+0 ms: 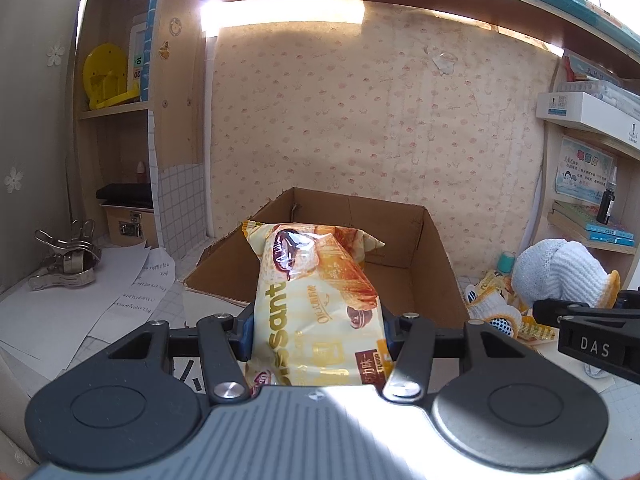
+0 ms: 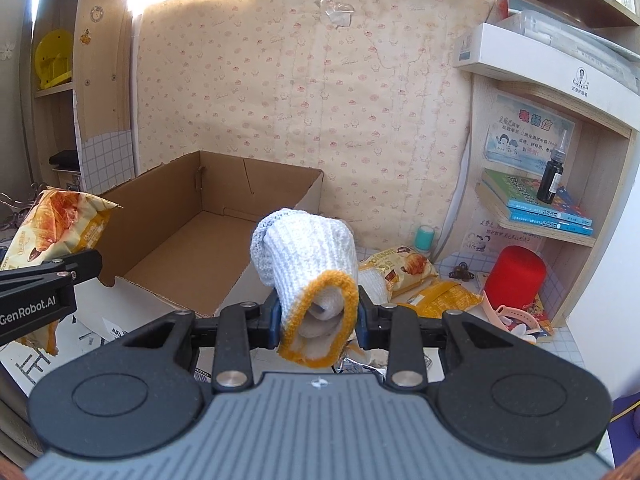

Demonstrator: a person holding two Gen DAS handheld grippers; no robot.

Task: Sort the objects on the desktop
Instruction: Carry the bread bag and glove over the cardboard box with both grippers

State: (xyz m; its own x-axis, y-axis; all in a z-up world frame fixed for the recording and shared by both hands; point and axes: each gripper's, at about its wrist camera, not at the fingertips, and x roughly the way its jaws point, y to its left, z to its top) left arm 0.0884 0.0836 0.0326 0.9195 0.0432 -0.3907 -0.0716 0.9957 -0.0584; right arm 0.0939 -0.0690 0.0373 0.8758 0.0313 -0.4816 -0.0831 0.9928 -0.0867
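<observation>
Gripping croissant packet (image 1: 316, 300) inside left claw (image 1: 316, 340).

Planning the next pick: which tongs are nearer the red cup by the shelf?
Right. The right tongs, shut on a glove, sit just left of the red cup; the left tongs, holding a snack bag, are further left.

The croissant packet (image 1: 316, 304) hides the left gripper's (image 1: 318, 338) fingertips and the near wall of the cardboard box (image 1: 424, 264). At 12 o'clock from the right gripper (image 2: 320, 320), the knitted glove (image 2: 308, 264) covers its pads and the snack packets (image 2: 404, 272) behind. The small print on the poster (image 2: 528, 138) at 2 o'clock is too small to read.
</observation>
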